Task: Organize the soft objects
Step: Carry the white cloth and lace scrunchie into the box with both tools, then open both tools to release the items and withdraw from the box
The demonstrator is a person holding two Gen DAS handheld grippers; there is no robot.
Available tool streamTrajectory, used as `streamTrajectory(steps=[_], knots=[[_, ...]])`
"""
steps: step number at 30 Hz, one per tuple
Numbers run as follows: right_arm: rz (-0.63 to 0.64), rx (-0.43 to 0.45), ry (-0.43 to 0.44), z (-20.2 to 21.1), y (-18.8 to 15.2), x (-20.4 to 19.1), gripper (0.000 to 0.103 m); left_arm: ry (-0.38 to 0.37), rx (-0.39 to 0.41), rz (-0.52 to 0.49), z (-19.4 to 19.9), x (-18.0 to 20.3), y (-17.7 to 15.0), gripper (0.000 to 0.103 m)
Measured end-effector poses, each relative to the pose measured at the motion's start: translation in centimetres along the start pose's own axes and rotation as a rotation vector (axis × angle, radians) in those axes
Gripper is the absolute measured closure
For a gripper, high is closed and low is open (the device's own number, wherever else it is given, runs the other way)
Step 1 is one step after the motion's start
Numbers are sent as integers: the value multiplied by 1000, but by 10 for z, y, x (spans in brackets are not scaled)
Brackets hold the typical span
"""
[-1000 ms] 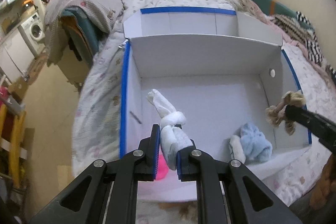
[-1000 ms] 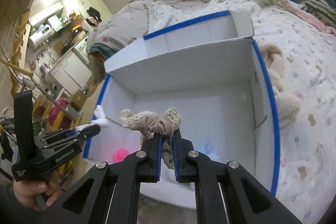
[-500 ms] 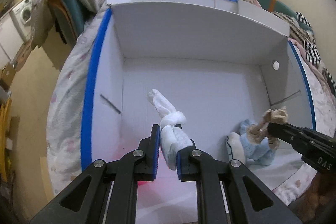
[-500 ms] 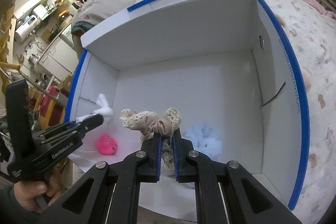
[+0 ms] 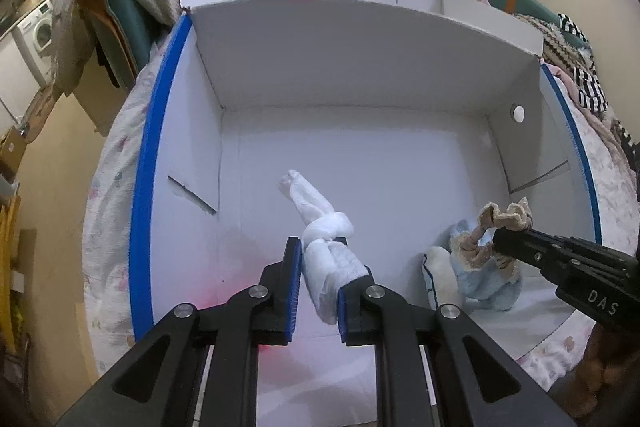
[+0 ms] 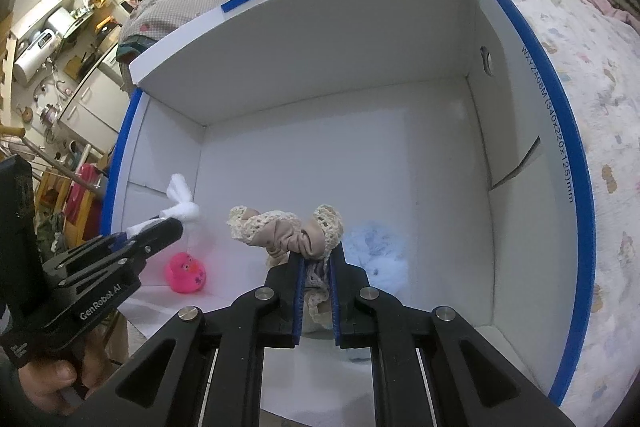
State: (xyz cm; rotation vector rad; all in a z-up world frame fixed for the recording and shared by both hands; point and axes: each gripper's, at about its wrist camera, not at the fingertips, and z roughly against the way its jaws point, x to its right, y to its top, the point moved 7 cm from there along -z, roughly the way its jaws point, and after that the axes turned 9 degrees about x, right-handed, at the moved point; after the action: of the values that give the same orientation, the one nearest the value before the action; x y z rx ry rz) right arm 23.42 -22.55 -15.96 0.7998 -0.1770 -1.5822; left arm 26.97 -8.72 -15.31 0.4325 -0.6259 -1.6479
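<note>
So my left gripper (image 5: 314, 279), seemingly loosening, holds the knotted white cloth (image 5: 326, 247); my right gripper (image 6: 316, 283) pinches the beige lace scrunchie (image 6: 286, 233) over the white cardboard box (image 6: 320, 39); both remain unplaced.

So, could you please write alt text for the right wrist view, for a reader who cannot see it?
The right claw, shut on a beige lace-trimmed scrunchie, hangs over an open white box with blue-taped edges, set on a bed. To its left, the left claw holds a knotted white cloth; a pink rubber duck and a fluffy blue item lie inside.
</note>
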Motion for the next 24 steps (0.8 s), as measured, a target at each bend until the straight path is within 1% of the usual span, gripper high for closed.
streamTrajectory(steps=[3,5,7,8,9,10,11,12,13,14,15,16,17,18,20,21,22,24], knots=[[0,3,-15,1,0,2,90,7,-15,2,-3,-2,-3,88],[0,9,-32,2,2,4,85,13,-17,4,-4,-3,-5,87],[-8,11,-46,2,3,6,73,12,-10,17,-2,-5,-4,83],[-13,10,-49,3,3,7,70,10,-4,23,-1,-5,-3,82],[-18,10,-53,3,3,8,63,8,2,26,0,-5,-2,78],[-20,13,-57,3,3,9,47,9,11,26,2,-6,-1,73],[-20,20,-64,5,4,10,40,16,22,21,4,-6,0,70],[-19,32,-73,7,5,11,35,20,29,18,5,-6,1,63],[-15,44,-80,10,6,12,35,23,39,16,6,-5,2,56],[-5,54,-90,11,8,12,34,22,44,15,7,-5,2,52],[8,65,-111,13,9,12,28,20,47,15,7,-5,3,46],[19,77,-132,15,11,12,25,16,52,15,8,-4,4,44],[26,91,-140,17,12,12,24,18,59,14,9,-4,5,44],[33,102,-142,18,14,11,21,22,65,11,10,-4,6,44],[57,127,-144,21,17,7,8,32,69,4,11,-4,8,43],[70,141,-154,23,18,6,0,33,70,5,12,-4,9,41],[85,167,-162,27,20,3,0,34,72,7,13,-4,9,39],[115,208,-162,33,24,-3,0,51,79,14,15,-6,10,39]])
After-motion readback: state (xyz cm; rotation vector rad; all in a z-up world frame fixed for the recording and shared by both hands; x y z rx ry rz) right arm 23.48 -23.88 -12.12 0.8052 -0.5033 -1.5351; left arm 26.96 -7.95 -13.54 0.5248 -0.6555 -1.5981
